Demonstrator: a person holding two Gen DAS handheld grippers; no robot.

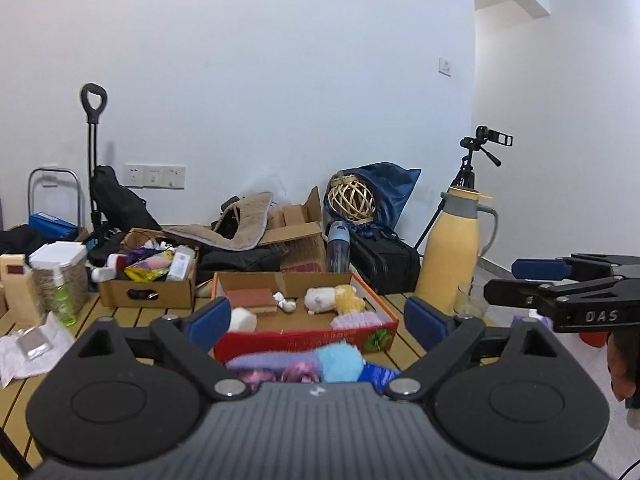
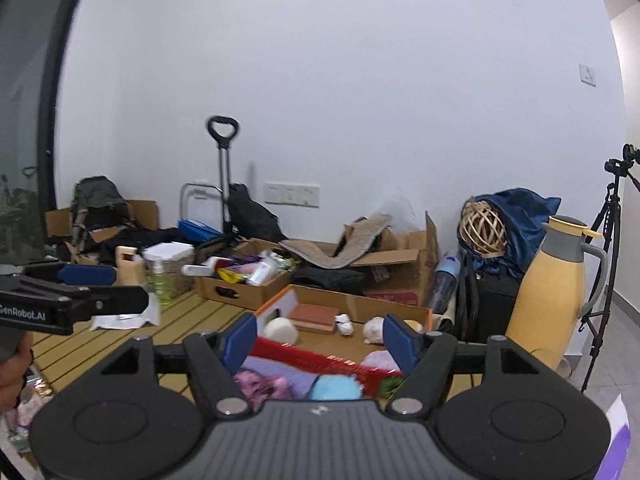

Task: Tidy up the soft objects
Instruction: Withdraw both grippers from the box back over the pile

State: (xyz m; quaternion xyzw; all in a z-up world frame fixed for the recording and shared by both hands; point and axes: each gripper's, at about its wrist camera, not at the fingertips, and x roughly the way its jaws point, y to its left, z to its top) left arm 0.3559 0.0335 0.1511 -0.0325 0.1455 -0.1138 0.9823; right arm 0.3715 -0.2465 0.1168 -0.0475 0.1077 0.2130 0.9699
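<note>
A shallow red-fronted cardboard box (image 1: 308,342) stands on the slatted table. It holds a white and yellow plush (image 1: 334,299), a white ball (image 1: 243,319), a small white toy (image 1: 285,303) and a brown block (image 1: 252,300). In front of the box lie soft things: a lilac cloth (image 1: 272,361), a light blue fluffy ball (image 1: 340,362) and pink pieces (image 1: 298,372). My left gripper (image 1: 318,322) is open and empty above them. My right gripper (image 2: 320,340) is open and empty, over the same pile (image 2: 280,380) and box (image 2: 332,360).
A yellow thermos (image 1: 454,248) and a glass (image 1: 470,300) stand at the right. A cardboard box of bottles (image 1: 150,280), a green spray bottle (image 1: 64,296) and a lidded jar (image 1: 60,264) stand at the left. Bags and open boxes line the wall.
</note>
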